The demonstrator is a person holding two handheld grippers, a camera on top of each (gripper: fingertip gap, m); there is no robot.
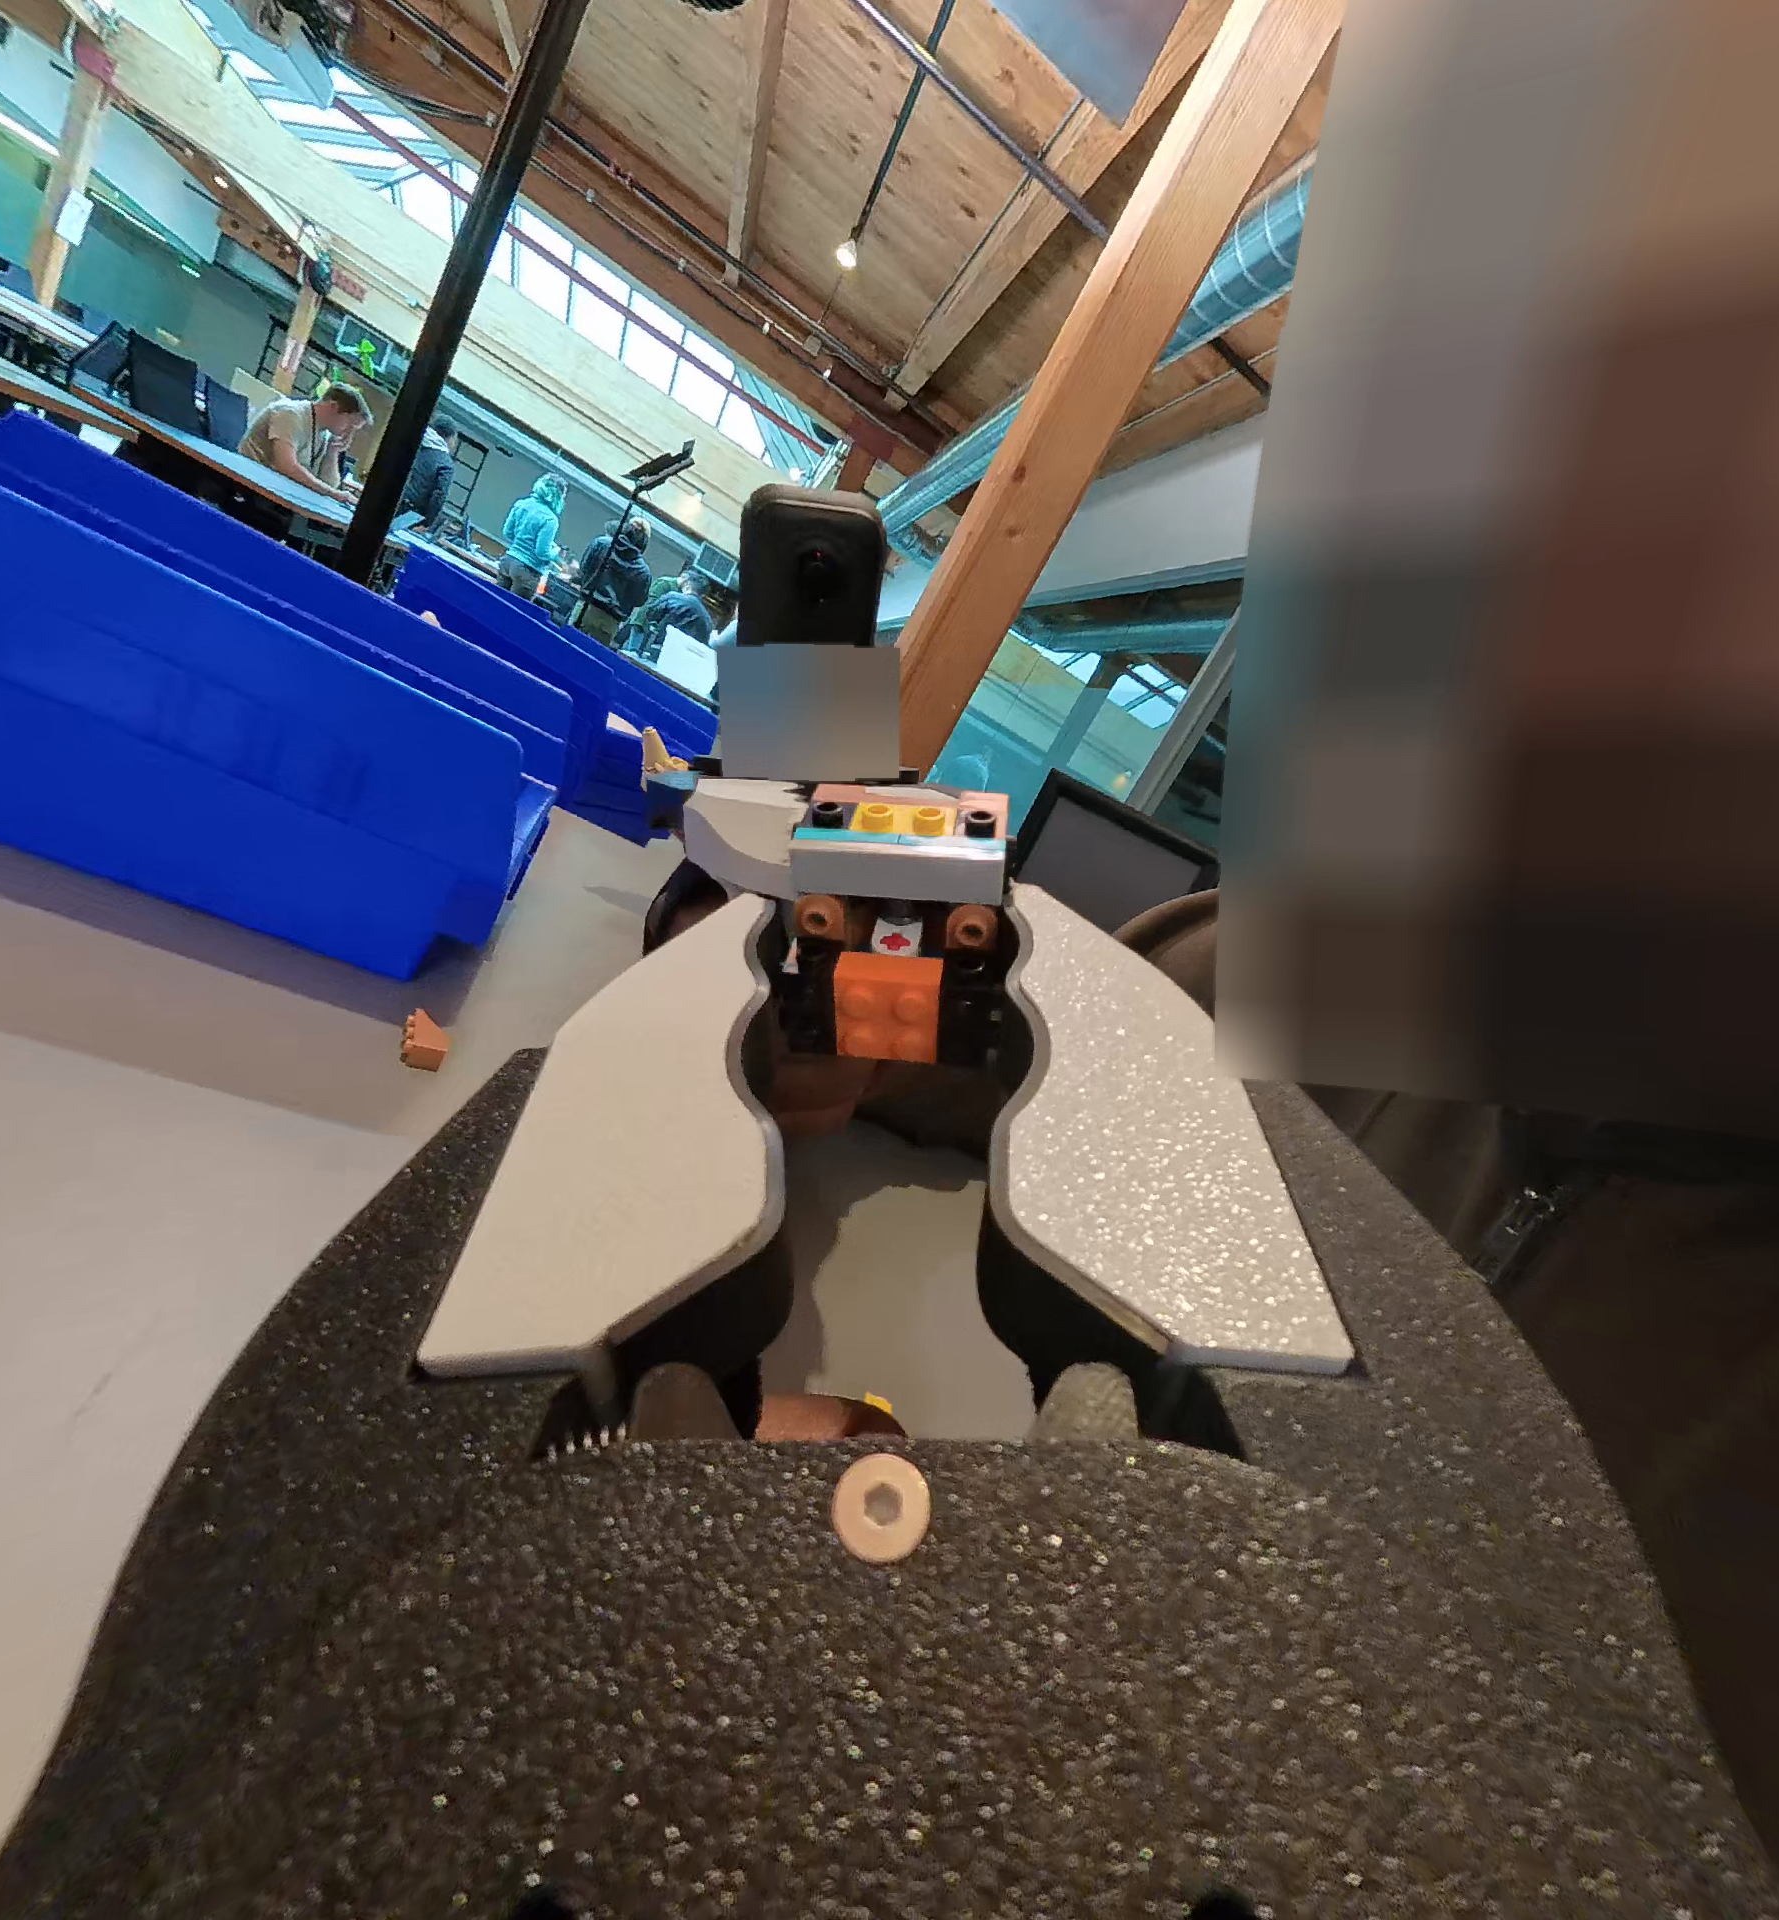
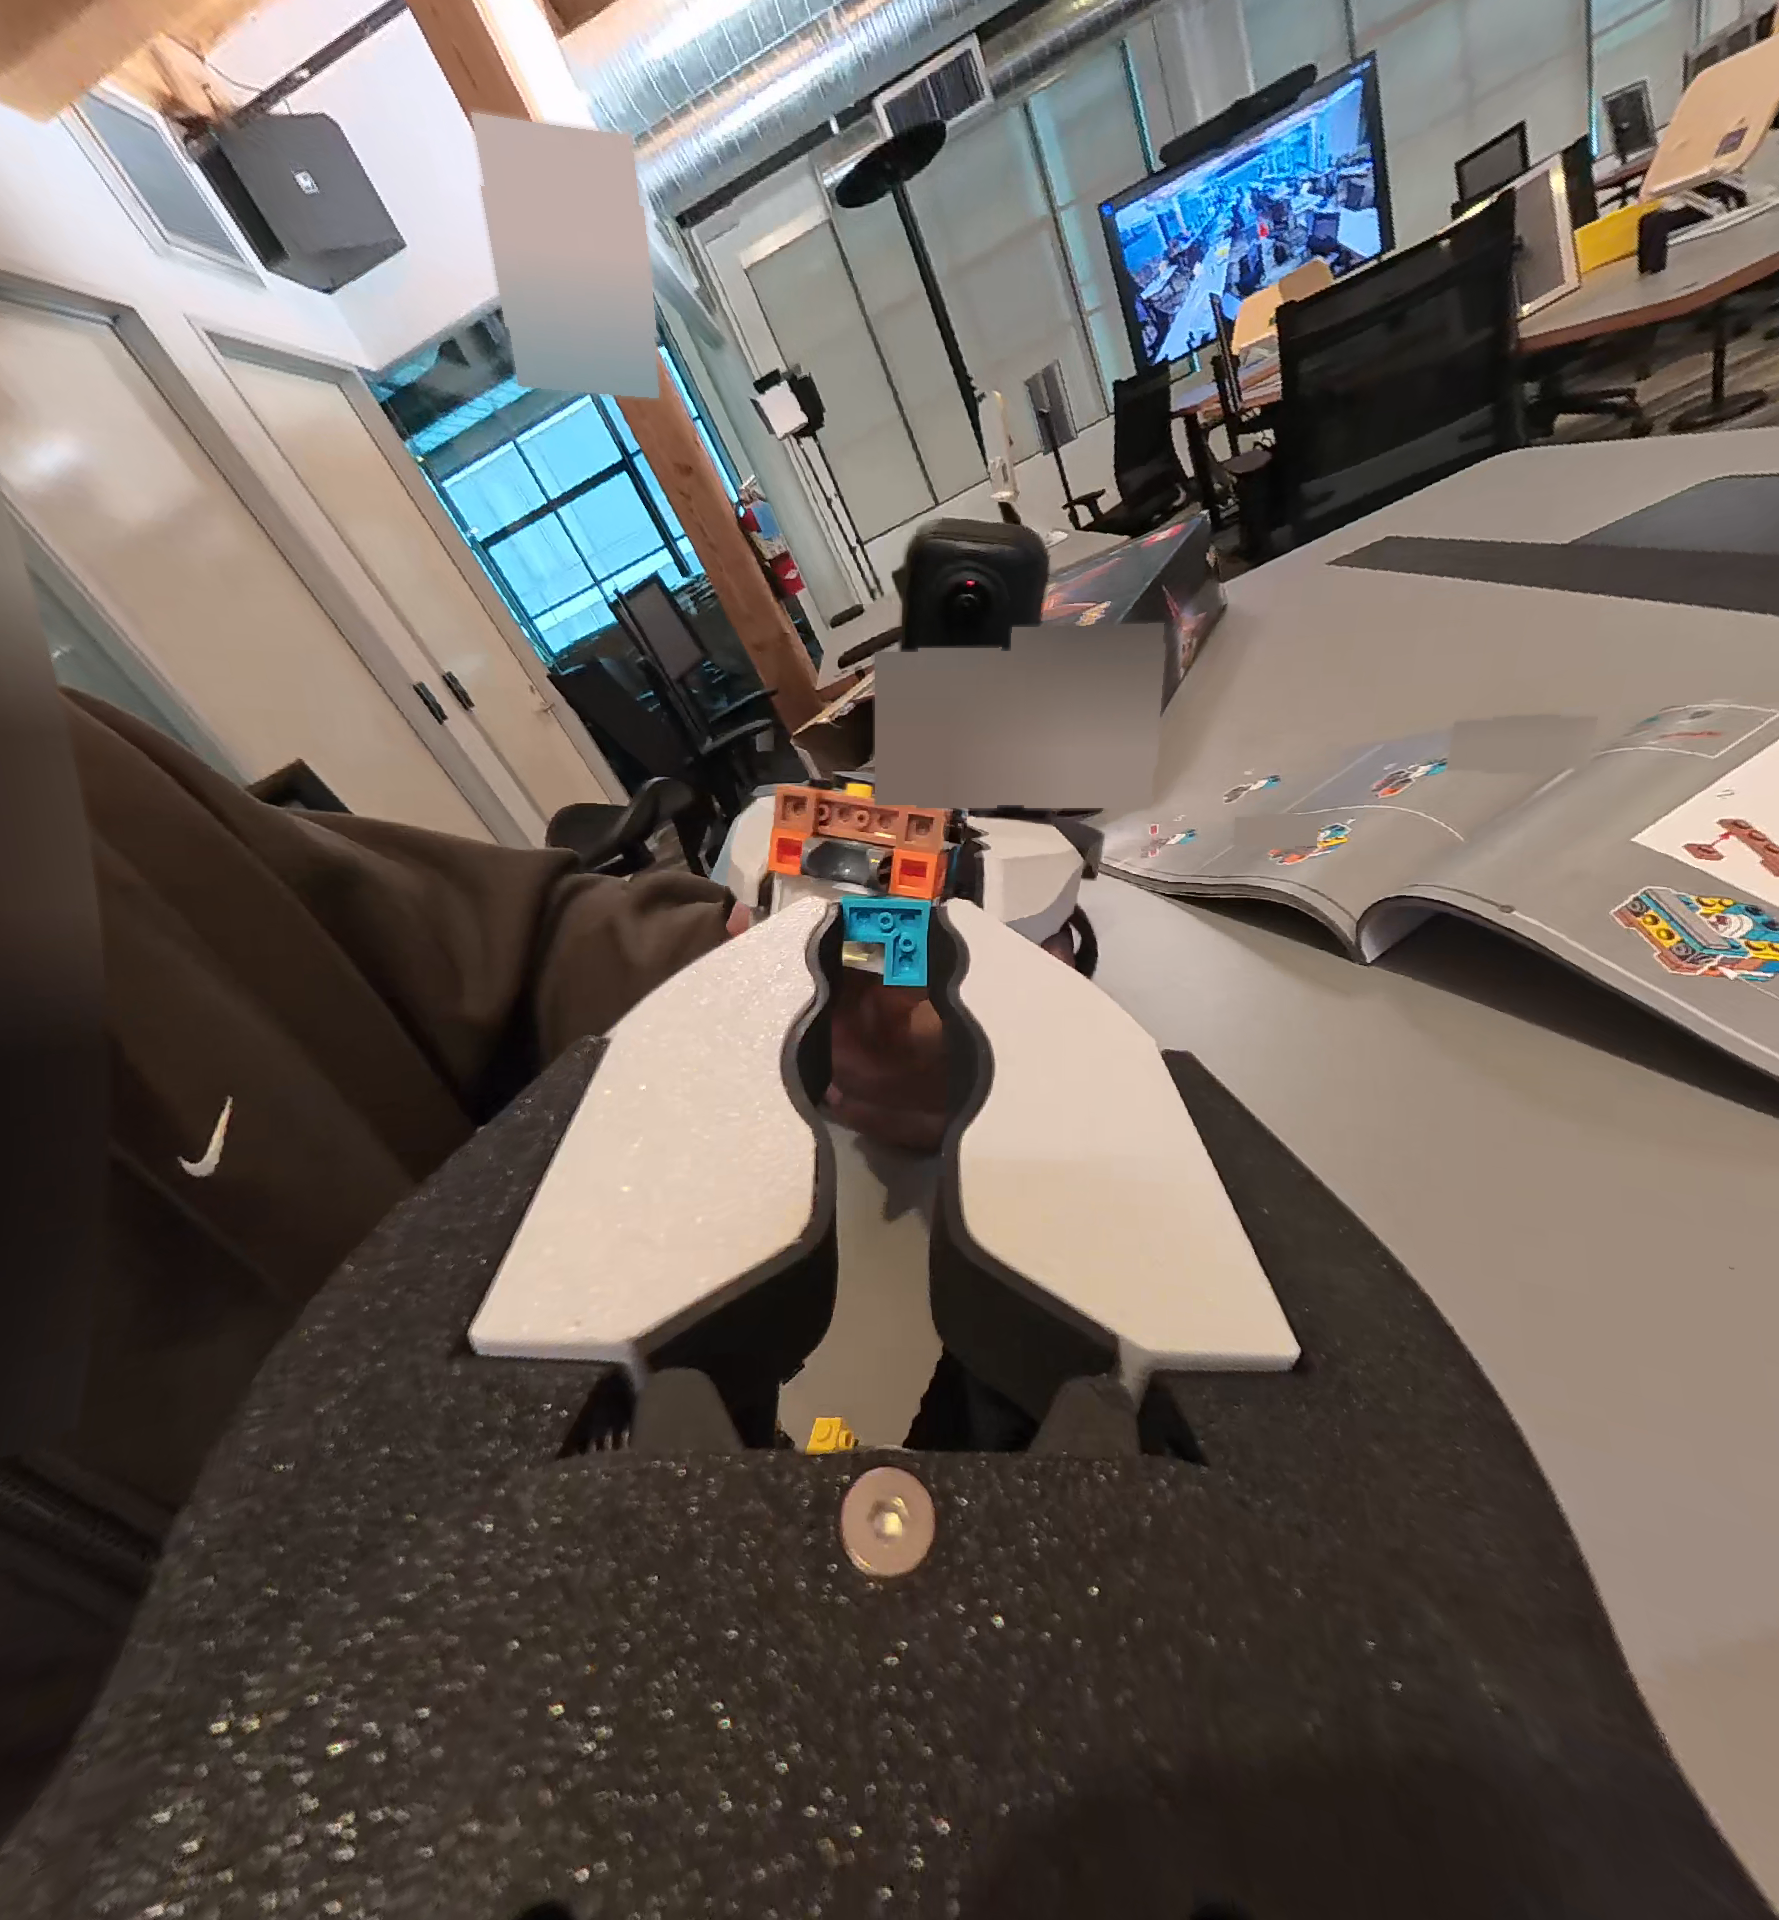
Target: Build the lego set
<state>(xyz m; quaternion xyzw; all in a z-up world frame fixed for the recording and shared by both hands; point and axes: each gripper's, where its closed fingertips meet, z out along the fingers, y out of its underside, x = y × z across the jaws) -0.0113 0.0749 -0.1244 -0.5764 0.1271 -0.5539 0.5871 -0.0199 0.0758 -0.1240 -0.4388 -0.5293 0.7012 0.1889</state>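
Note:
In the left wrist view my left gripper [image 1: 890,935] is shut on a small lego build [image 1: 887,1006] with an orange brick, black sides and brown studs, held up off the grey table [image 1: 137,1195]. My right gripper [image 1: 750,842] faces it and holds a part with yellow studs and a teal edge [image 1: 900,821] right against the build's top. In the right wrist view my right gripper [image 2: 885,925] is shut on a teal plate [image 2: 887,940]. Beyond it my left gripper [image 2: 1020,873] holds the orange and brown build [image 2: 859,836]. I cannot tell whether the two parts are joined.
Blue bins [image 1: 189,727] stand along the table's left. A loose brown piece [image 1: 425,1042] lies near them. An open instruction booklet [image 2: 1487,862] and a dark lego box [image 2: 1145,592] lie to the right. A brown sleeve [image 2: 345,935] is on the left. A yellow piece [image 2: 828,1436] lies below. My left and right fingertips are right by each other. The loose brown piece [image 1: 425,1042] is about equally far from each gripper, around 20 cm.

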